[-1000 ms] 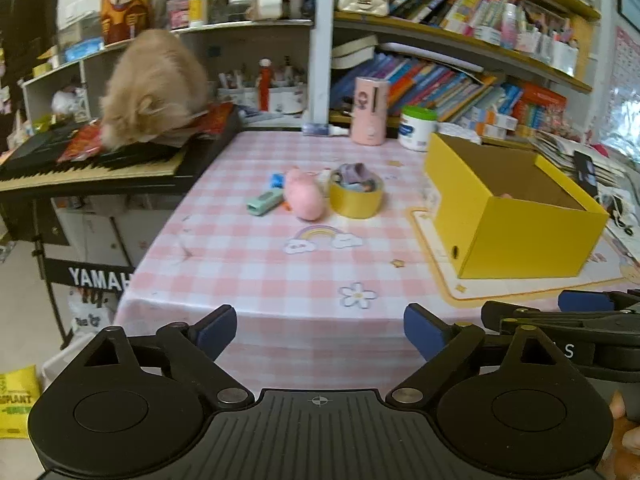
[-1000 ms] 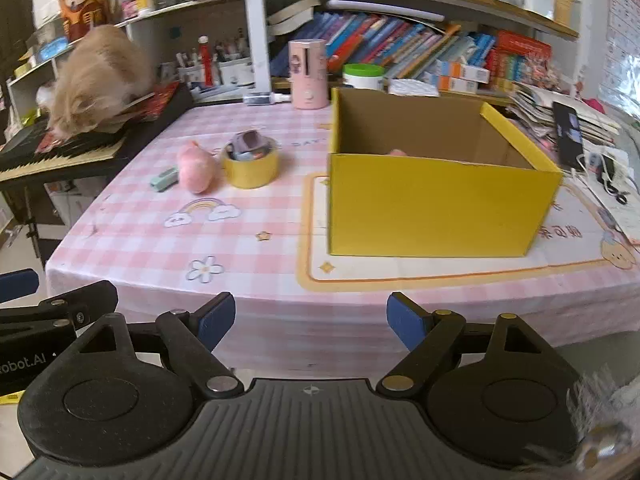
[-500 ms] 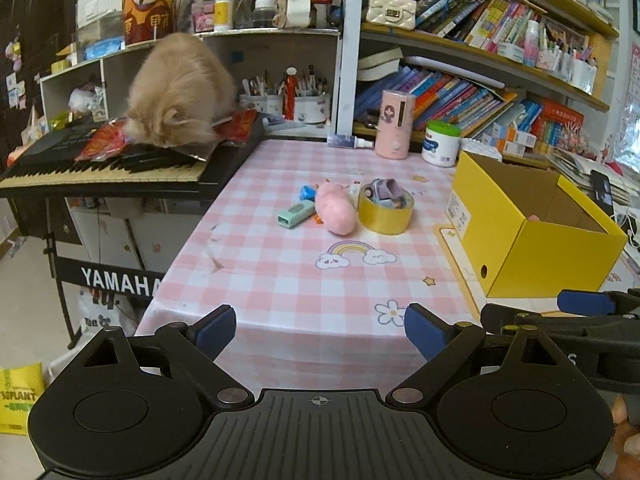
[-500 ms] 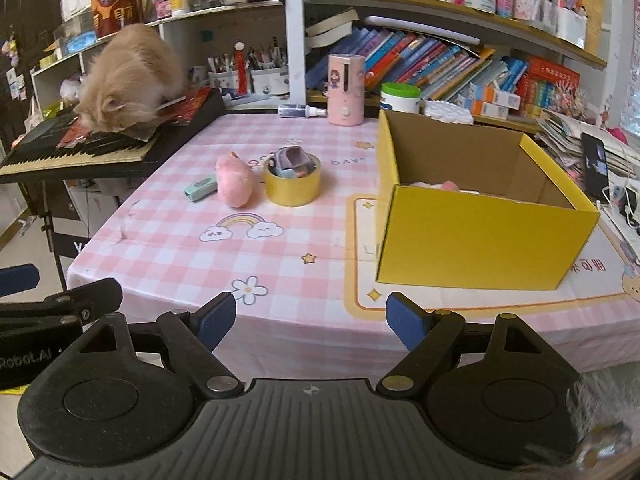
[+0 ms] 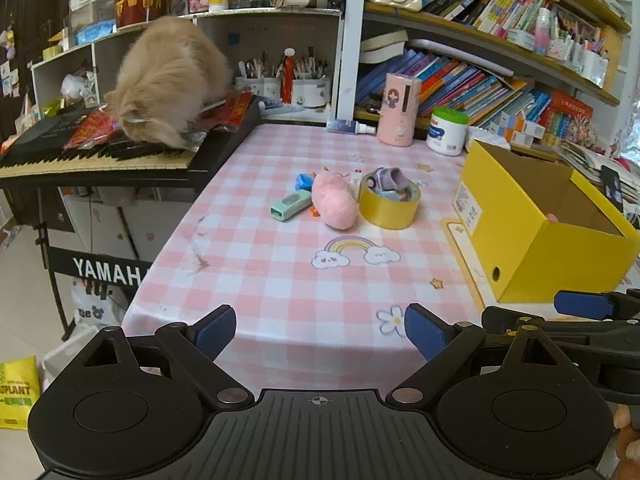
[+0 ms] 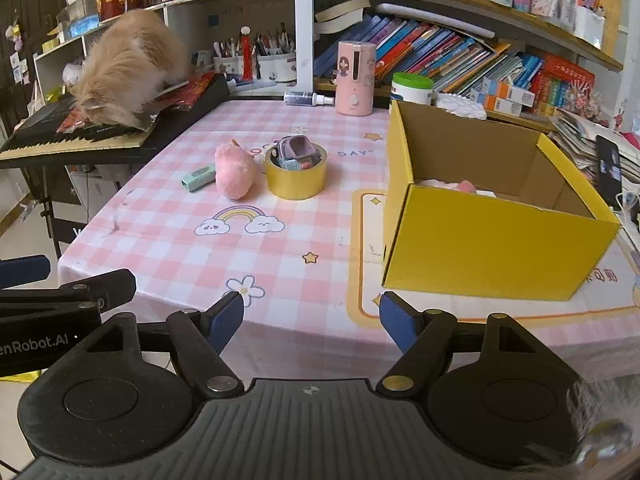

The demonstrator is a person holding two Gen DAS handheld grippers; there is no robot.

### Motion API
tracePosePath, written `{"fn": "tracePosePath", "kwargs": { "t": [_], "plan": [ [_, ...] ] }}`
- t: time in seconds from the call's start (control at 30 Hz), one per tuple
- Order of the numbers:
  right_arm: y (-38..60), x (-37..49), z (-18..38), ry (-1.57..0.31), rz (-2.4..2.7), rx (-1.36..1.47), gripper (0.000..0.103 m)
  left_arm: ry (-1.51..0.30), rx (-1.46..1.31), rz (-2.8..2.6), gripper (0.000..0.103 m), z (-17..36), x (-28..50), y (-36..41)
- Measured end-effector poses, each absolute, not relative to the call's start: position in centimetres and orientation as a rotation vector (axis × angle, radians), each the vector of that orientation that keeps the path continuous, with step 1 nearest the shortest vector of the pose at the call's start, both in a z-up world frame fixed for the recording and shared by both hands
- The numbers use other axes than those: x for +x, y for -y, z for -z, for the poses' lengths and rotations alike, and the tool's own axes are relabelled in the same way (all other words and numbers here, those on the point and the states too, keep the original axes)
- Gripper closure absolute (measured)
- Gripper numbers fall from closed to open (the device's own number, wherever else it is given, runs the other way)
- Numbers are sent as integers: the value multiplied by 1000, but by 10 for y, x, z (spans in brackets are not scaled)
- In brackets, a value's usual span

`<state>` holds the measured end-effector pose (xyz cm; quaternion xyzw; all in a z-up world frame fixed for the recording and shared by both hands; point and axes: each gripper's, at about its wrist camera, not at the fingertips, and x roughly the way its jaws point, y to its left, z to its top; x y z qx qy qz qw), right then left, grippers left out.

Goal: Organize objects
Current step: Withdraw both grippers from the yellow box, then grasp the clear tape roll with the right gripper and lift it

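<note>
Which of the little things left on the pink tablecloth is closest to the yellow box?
The yellow tape roll, with small toys piled inside its ring. It sits nearest the yellow box; the pink plush toy and the green eraser lie farther left.

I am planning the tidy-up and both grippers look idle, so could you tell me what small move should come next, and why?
Probably ease the left gripper forward over the pink checked tablecloth toward the fluffy pink plush toy. Its jaws stand open and empty at the table's near edge, the toy lies loose beside the yellow tape roll, and the open yellow cardboard box has room.
</note>
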<state>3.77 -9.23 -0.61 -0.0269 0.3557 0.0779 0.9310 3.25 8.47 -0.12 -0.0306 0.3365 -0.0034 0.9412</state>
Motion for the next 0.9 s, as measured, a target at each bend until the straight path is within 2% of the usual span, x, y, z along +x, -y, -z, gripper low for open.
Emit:
{"fn": "tracePosePath", "kwargs": {
  "t": [0.9],
  "plan": [
    [66, 229, 11, -735, -315, -112, 28, -787, -95, -177, 10, 21, 168, -89]
  ]
}}
